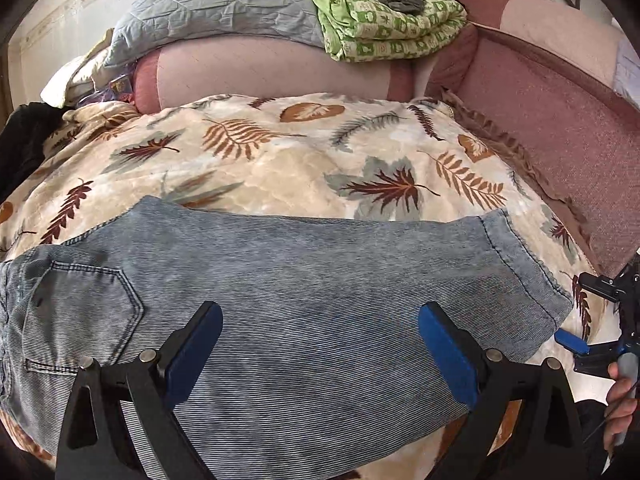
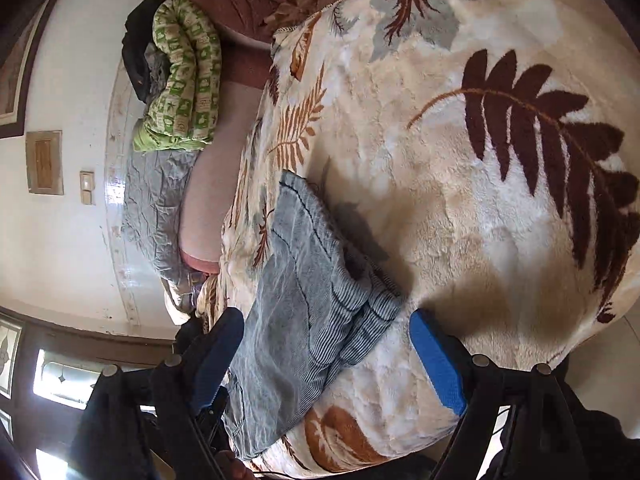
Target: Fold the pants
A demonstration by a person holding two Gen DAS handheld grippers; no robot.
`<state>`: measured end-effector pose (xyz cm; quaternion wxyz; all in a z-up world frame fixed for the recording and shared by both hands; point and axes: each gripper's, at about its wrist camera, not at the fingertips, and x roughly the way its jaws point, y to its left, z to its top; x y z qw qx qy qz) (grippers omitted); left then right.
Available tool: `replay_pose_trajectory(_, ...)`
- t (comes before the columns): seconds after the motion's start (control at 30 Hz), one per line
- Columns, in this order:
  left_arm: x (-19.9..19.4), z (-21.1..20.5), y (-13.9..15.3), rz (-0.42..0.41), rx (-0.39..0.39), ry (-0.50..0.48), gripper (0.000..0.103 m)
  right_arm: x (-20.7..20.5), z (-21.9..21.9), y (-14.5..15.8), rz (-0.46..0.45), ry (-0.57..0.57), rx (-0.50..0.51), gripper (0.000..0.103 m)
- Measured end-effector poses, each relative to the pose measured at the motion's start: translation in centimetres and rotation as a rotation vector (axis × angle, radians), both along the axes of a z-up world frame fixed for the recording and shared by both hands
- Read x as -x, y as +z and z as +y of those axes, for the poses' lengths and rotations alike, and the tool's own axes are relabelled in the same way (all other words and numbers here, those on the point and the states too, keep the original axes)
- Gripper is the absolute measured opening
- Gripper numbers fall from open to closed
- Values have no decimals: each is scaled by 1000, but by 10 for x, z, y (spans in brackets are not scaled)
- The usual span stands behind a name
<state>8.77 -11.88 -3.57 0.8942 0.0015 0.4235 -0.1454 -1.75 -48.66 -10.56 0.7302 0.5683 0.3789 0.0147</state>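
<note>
Both grippers, left (image 1: 320,344) and right (image 2: 326,354), hang released over the pants (image 1: 280,300) (plush blanket (image 1: 280,168)); layers could slide apart on a one-sided pinch.

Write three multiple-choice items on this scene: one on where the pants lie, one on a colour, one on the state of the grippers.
1. The pants lie on:
A. a leaf-print blanket
B. a wooden floor
C. a chair

2. The folded quilt at the back is:
A. red
B. green-patterned
C. black

3. The left gripper and right gripper are:
A. both shut on denim
B. one shut
C. both open

Key: 1 A, blanket shows all around the denim; 2 B, green squares show; 3 C, blue pads stand wide apart, gripping nothing.
</note>
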Motion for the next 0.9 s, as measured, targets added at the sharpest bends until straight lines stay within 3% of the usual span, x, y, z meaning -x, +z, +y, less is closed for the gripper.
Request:
replay_pose_trajectory(0.17,-10,-18,-21,75,-30,12,98,-10,9,4,2,13,63,86)
replay_pose_trajectory(0.23,-14,-31,-35,121,-109,-8,98,-11,10,5,17,14,90,80)
replay_pose_trajectory(0.27,-16,-41,-45,159,-195,-32,99,-11,11,5,28,12,107,73)
replay_pose_trajectory(0.3,-14,-46,-47,117,-240,-43,100,-12,12,5,41,11,120,64)
replay_pose_trajectory(0.37,-10,-50,-45,82,-269,-38,100,-11,11,3,61,8,134,52)
replay_pose_trajectory(0.53,-7,-48,-39,103,-265,-22,100,-10,8,-1,79,10,154,38)
replay_pose_trajectory(0.73,8,-42,-18,-19,-256,-1,100,-8,10,0,70,-6,168,30)
replay_pose_trajectory(0.83,-1,-44,-43,83,-313,-11,100,-7,11,0,65,-15,165,30)
replay_pose_trajectory(0.9,1,-36,-48,58,-252,8,101,-7,11,0,65,-17,158,30)
